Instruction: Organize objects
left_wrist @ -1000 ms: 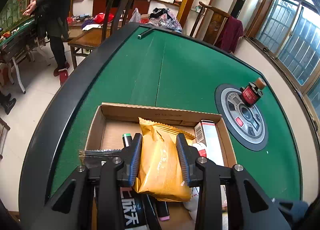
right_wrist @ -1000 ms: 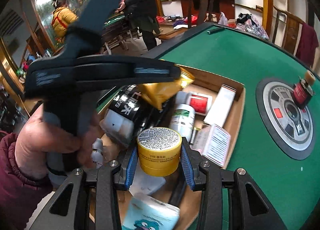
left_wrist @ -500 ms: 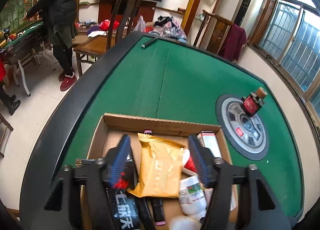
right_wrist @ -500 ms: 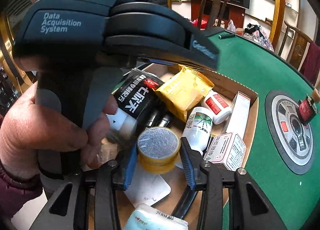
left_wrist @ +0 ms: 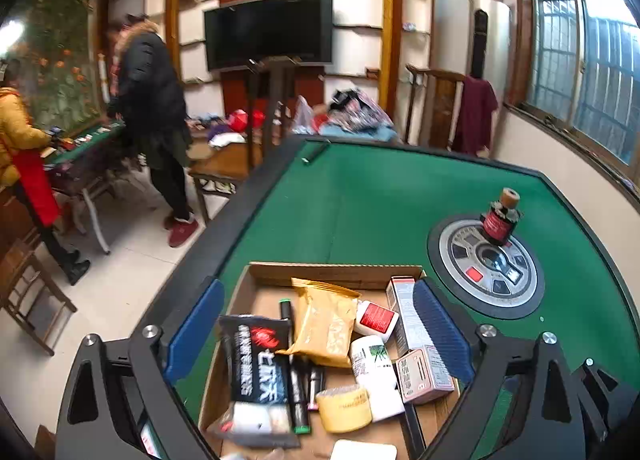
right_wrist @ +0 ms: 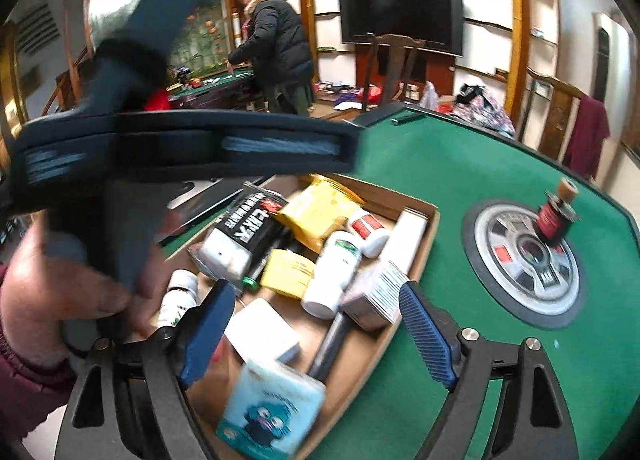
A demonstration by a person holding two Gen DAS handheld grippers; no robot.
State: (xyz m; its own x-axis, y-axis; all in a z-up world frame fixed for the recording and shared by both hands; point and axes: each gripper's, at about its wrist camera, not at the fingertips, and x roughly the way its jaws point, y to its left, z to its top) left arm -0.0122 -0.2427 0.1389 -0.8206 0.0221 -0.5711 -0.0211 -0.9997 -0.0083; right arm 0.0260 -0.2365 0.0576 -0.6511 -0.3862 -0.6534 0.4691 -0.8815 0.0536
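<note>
- The left gripper (left_wrist: 316, 336) is opening wide over the box (left_wrist: 336, 272) and pinches nothing.
- The right gripper (right_wrist: 316, 324) is opening too, with nothing pinched.
- The yellow tape (right_wrist: 287, 274) lies in the box.

Left gripper (left_wrist: 316, 336) jaws opening, empty. Right gripper (right_wrist: 316, 332) jaws opening, empty. Left hand (right_wrist: 60, 292) at 9 o'clock, gripping handle.
</note>
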